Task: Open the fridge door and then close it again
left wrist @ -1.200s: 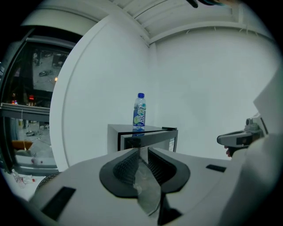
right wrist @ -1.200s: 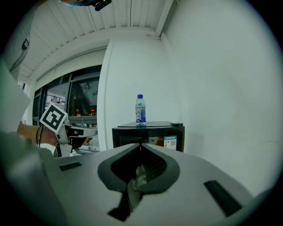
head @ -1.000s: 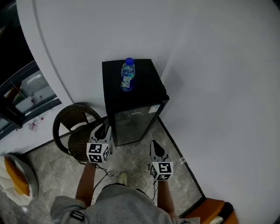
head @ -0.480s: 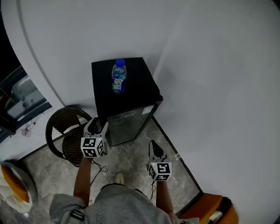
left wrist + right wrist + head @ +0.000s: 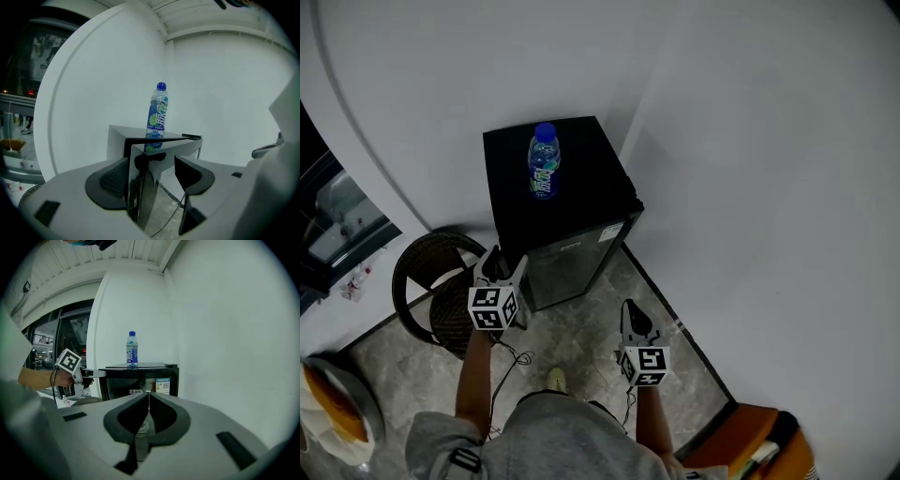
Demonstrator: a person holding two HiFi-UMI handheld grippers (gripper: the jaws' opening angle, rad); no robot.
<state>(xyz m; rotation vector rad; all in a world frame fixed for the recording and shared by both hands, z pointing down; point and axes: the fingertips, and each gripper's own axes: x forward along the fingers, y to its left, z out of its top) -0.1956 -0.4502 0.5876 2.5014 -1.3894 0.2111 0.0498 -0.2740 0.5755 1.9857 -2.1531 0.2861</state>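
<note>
Dim, flat light; plain white walls (image 5: 722, 141) rendered grey. Fisheye bending and dark corners noted in both gripper views. Reflections seen on the glossy black fridge door (image 5: 146, 192).

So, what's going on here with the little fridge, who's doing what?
A person stands facing a black mini fridge with a water bottle on top. The left gripper is up at the fridge's front left corner, its jaws opening, with the edge of the glass door between them but not gripped. The door looks shut. The right gripper hangs back over the floor, its jaws closed and empty.
</note>
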